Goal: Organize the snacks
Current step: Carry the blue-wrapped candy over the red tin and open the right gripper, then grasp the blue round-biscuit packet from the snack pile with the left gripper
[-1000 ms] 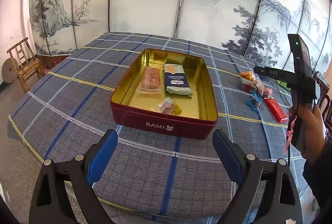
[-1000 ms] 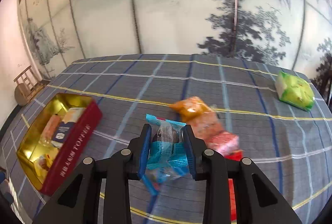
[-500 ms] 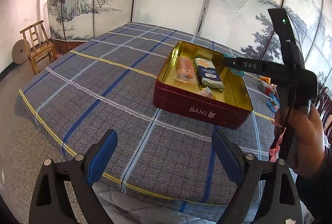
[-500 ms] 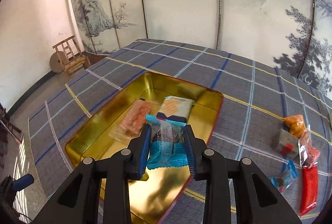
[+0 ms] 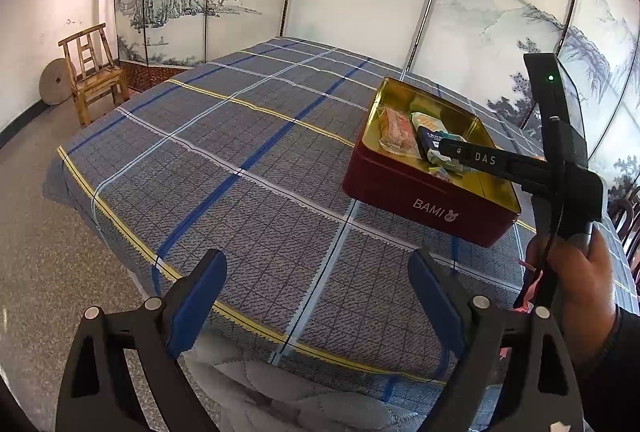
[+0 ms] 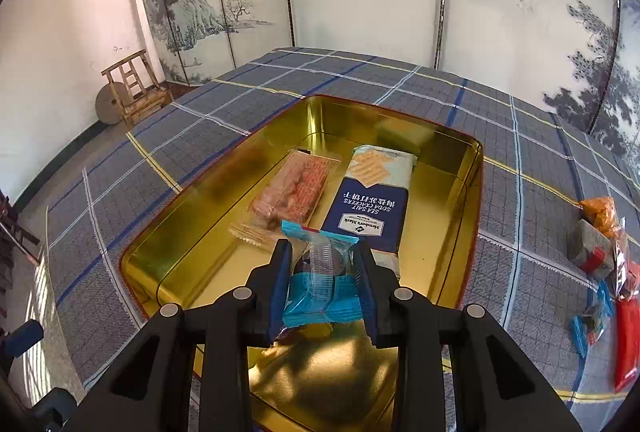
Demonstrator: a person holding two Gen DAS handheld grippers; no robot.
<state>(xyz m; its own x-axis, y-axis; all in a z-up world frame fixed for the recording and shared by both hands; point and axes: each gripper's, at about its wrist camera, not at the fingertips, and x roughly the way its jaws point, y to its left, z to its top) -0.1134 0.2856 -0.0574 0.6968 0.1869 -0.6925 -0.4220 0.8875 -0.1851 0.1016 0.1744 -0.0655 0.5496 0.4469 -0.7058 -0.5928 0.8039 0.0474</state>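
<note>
Right gripper [image 6: 323, 274]: I have it clamped on the blue-wrapped snack [image 6: 320, 286], which sits between my blue pads, poised over the near end of the tin [image 6: 474, 199].
Left gripper [image 5: 316, 302]: my jaws stand wide with nothing between them, over the near edge of the checked tablecloth [image 5: 240, 159], well left of the tin.
Already in the tin: the pink-orange wafer pack [image 6: 294, 191] and the soda cracker pack [image 6: 370, 203] lie side by side on the gold floor; a small wrapped piece seems to lie near the front wall, partly hidden in both views.
In hand: the blue-wrapped snack is not yet set down; I judge it only needs lowering and releasing.
Left to do: a loose cluster waits on the cloth to the right of the tin, including an orange pouch [image 6: 600, 209], a grey-and-red packet [image 6: 592, 252] and a red stick pack [image 6: 626, 344].
Progress: I judge about half done, with several trips remaining.
</note>
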